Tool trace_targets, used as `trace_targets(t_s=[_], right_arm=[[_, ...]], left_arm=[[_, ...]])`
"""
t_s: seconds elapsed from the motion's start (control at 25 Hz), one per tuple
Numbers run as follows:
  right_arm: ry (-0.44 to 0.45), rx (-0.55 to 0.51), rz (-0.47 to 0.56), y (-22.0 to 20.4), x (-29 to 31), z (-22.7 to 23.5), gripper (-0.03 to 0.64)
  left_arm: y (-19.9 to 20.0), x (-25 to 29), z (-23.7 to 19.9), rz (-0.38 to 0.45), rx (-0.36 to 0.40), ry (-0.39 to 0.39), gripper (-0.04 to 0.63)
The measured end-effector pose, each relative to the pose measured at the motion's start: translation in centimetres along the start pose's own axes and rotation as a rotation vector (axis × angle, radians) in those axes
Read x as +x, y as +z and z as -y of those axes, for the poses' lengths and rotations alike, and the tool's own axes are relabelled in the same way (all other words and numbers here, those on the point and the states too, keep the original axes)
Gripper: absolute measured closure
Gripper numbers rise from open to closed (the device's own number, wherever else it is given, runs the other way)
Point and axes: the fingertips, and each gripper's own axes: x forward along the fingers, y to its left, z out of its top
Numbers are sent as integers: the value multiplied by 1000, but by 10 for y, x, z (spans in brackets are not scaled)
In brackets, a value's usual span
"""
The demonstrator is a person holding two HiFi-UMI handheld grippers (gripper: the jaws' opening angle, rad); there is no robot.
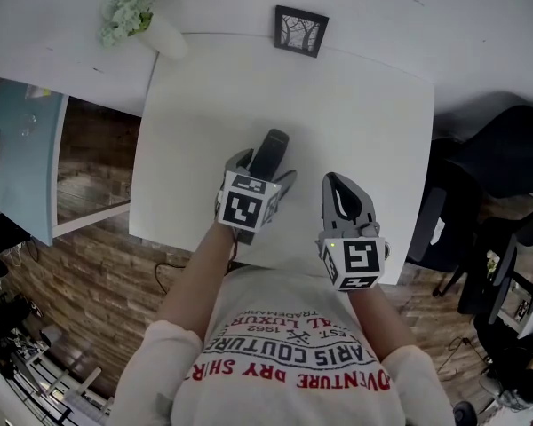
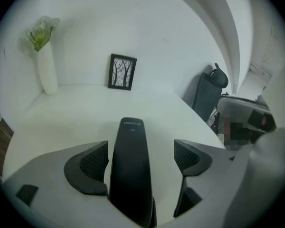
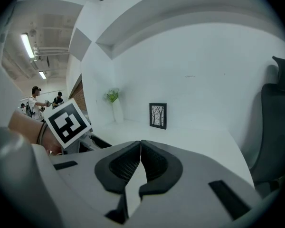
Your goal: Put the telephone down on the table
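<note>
Nearest the person, the right tool (image 3: 140,163) is clenched on nothing, its pads meeting along one seam, and it hangs over the near edge of the counter (image 1: 373,105), just beside the other tool and to its right. The left tool (image 2: 140,158) stands released, with its pads spread wide. The telephone (image 2: 130,165), a dark slim handset, lies between them. The handset's long axis runs straight along the line the left tool points: its near end sits deep between the jaws and its far end reaches out past the pad tips, away from the person. A clear gap of white counter shows between the handset and the right-hand pad. The left-hand pad sits just beside the handset's flank, and contact there cannot be settled. The handset appears to rest on the counter top near the front middle, so the put-down seems done. The coming move is judged to be a straight withdrawal of the left tool, back along that same axis, without dragging the handset. Farther off, at the counter's back edge by the wall, stands a small framed picture (image 1: 301,30). A white vase (image 1: 160,35) of pale flowers stands well to its left.
</note>
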Motion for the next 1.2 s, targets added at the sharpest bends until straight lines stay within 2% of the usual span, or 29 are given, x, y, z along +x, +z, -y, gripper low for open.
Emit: trace_targets(t_s=[0.2,0.24,0.28,0.32,0.4,0.48,0.56,0.64,0.76,0.92,1.2], right_arm=[[-4,0,19,6,-8,-8,592],[-4,-3,24,7,-10,-9,592],[-6,-4,29,9,-12,-11,592],[-9,-5,34,11,-14,-12,592],[-15,-6,43,14,-18,-15,592],[-20,-7,53,17,-23,-18,592],[-27,-11,67,21,-29,-22,592],[-34,-17,86,28,-36,-27,592],[-47,-26,116,38,-47,-33,592],[-65,-38,163,55,-65,-40,592],[-107,-96,303,104,-99,-49,592]], left_arm=[[28,-39,5,167,73,98,183],[29,-48,2,187,84,137,261],[29,-55,-2,203,89,177,406],[28,-61,-5,215,89,206,464],[24,-68,-8,222,59,216,528],[21,-76,-6,228,19,194,566],[25,-89,0,267,-2,166,571],[37,-109,9,342,2,146,572],[53,-142,21,460,39,133,572],[68,-184,37,567,86,127,572],[96,-256,60,789,161,96,571]])
